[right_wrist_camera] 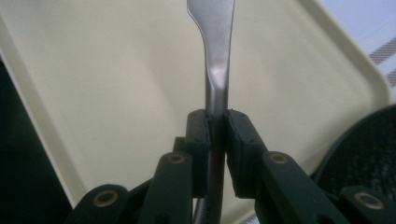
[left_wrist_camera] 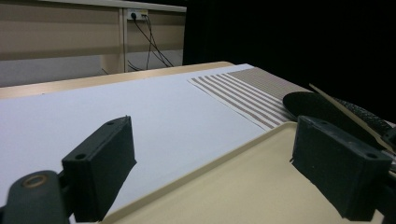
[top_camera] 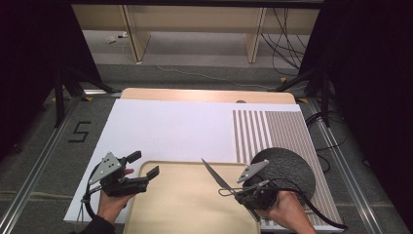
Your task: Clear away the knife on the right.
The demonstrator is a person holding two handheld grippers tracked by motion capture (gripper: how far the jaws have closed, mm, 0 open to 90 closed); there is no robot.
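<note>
1. Two grippers work over a beige tray (top_camera: 190, 204) on the counter (top_camera: 165, 126); we see the right gripper (right_wrist_camera: 216, 122) clenched on the handle of a table knife (top_camera: 216, 175), its blade raised above the tray.
2. We judge the knife stiff, light and slippery, being smooth polished metal; the narrow handle is the place to hold it, clear of the blade.
3. We see the left gripper (left_wrist_camera: 212, 161) released, jaws spread wide at the tray's left rim.
4. Beside the tray lie a round, black, textured mat (top_camera: 287, 168) and a striped placemat (top_camera: 272, 129), both flat.
</note>
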